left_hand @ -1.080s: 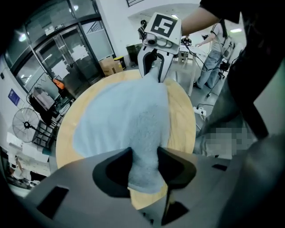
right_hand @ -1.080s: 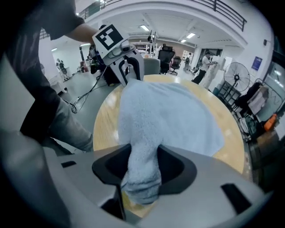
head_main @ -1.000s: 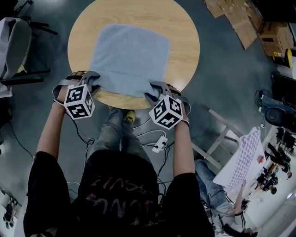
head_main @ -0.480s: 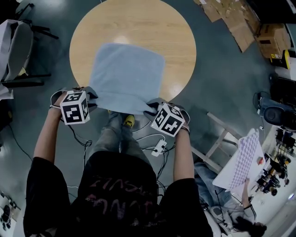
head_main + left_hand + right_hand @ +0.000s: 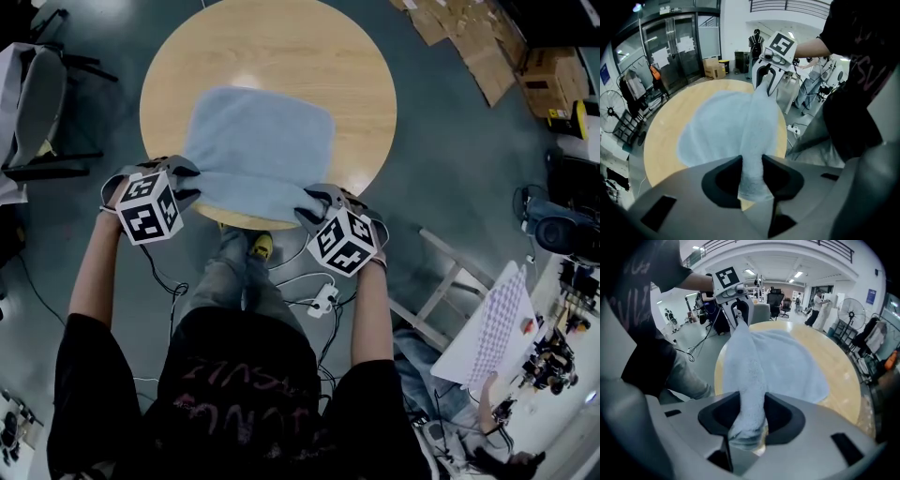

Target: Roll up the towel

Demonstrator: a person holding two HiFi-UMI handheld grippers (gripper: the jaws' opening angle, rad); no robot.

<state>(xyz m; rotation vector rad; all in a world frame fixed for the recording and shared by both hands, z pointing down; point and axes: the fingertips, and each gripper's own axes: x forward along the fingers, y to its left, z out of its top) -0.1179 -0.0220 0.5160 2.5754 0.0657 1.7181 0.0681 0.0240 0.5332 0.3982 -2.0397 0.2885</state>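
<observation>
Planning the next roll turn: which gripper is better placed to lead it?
Neither; they match. Left gripper and right gripper each pinch one end of the towel at its rolled near edge, though both jaws just opened wider.

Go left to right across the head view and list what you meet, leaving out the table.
Chair → left gripper → towel → right gripper → cardboard box. Both grippers' fingers have just been opening, yet the towel's near edge is pinched between them.

Pale blue towel [image 5: 258,150], spread flat on round table, near edge lifted (bunched at both corners)
</observation>
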